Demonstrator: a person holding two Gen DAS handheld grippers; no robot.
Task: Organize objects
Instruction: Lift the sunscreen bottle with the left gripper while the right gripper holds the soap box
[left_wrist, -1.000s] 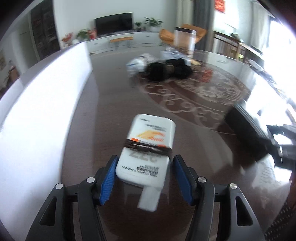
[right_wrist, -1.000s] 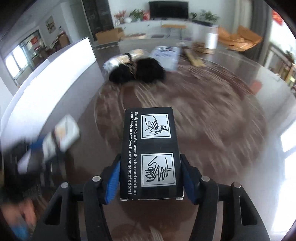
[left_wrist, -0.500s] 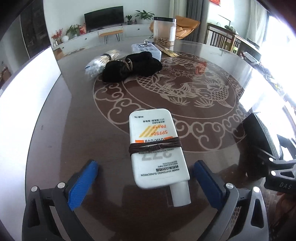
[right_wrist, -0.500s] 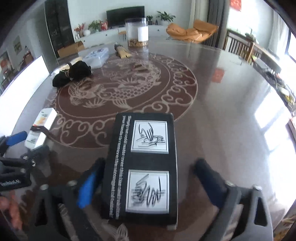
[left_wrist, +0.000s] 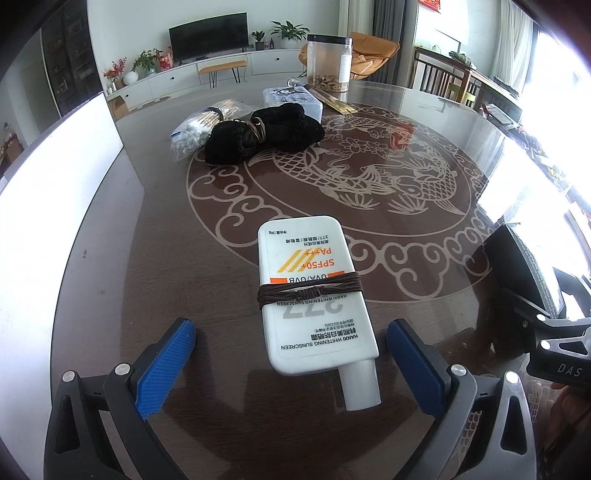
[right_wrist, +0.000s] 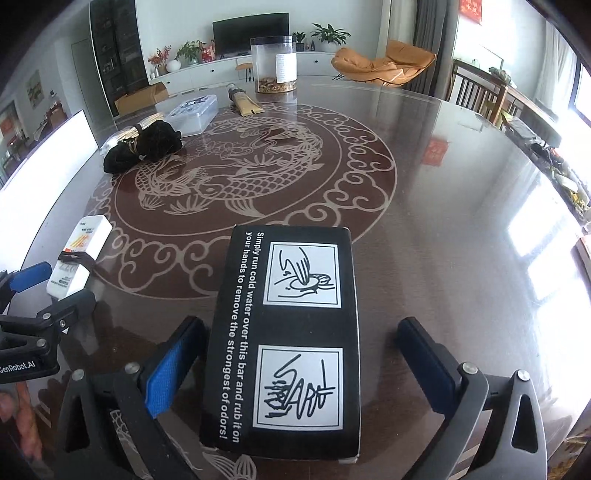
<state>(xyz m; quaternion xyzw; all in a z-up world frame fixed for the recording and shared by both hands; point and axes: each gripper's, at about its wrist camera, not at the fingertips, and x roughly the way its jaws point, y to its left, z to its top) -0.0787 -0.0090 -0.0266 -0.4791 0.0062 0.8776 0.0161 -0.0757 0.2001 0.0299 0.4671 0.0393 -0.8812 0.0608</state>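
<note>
Two grippers, both spread wide after just opening, neither pressing anything. Left gripper (left_wrist: 290, 365) has blue-padded fingers (left_wrist: 164, 367) either side of a white flat sunscreen bottle (left_wrist: 314, 295) lying on the dark glossy round table (left_wrist: 147, 258), cap toward the camera, a brown cord (left_wrist: 310, 293) wrapped round its middle; gaps on both sides, no contact. Right gripper (right_wrist: 297, 369) straddles a black rectangular cardboard box (right_wrist: 288, 339) with white printed hand-washing pictures, flat on the table; left pad sits just beside the box edge, right pad well clear. Bottle and box lie near each other at the table's near edge, bottle to the box's left. Farther out, past the pale fish inlay: black fabric bundle (left_wrist: 262, 134), clear bag of cotton swabs (left_wrist: 201, 123), clear plastic lidded box (left_wrist: 291, 98), gold tube (right_wrist: 245, 103), tall clear cylindrical jar (right_wrist: 274, 62) near the far rim. White board (left_wrist: 48, 206) stands along the table's left side.
</note>
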